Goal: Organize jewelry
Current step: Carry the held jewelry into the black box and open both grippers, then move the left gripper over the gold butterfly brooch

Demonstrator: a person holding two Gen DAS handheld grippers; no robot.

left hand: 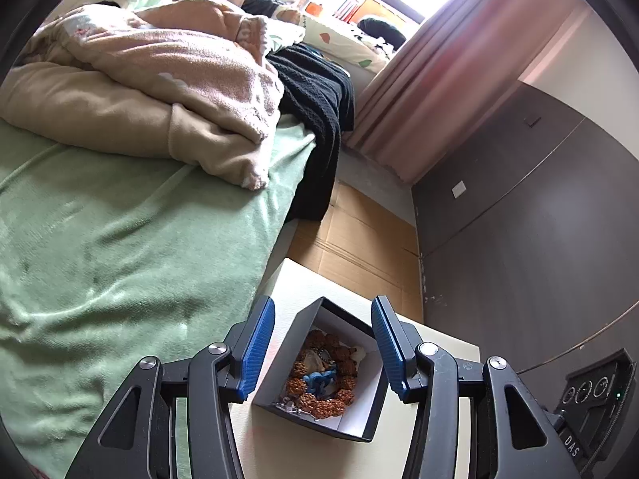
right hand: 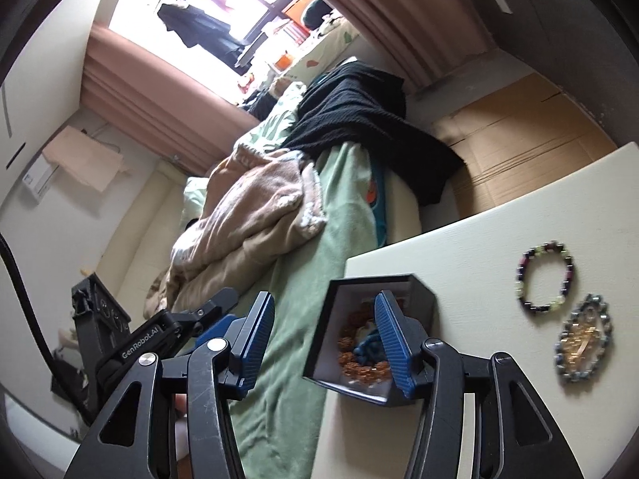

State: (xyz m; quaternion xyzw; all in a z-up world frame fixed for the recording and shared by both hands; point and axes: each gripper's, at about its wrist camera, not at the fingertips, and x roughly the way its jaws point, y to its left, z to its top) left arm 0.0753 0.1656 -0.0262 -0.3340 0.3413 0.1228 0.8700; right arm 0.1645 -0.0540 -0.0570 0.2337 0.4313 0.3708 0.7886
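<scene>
A small square box (left hand: 319,367), dark matte outside and white within, sits near the bed-side edge of the smooth cream table (right hand: 479,239), holding knobbly brown bead bracelets (left hand: 331,395) and a blue piece (left hand: 319,379). The left gripper (left hand: 322,349) hovers over it, ribbed blue pads spread wide, grasping nothing. The right gripper (right hand: 323,341) is likewise released, one pad over the box. Farther along the table lie a dark-and-green beaded bracelet (right hand: 545,275) and an oval beaded bracelet (right hand: 583,339).
</scene>
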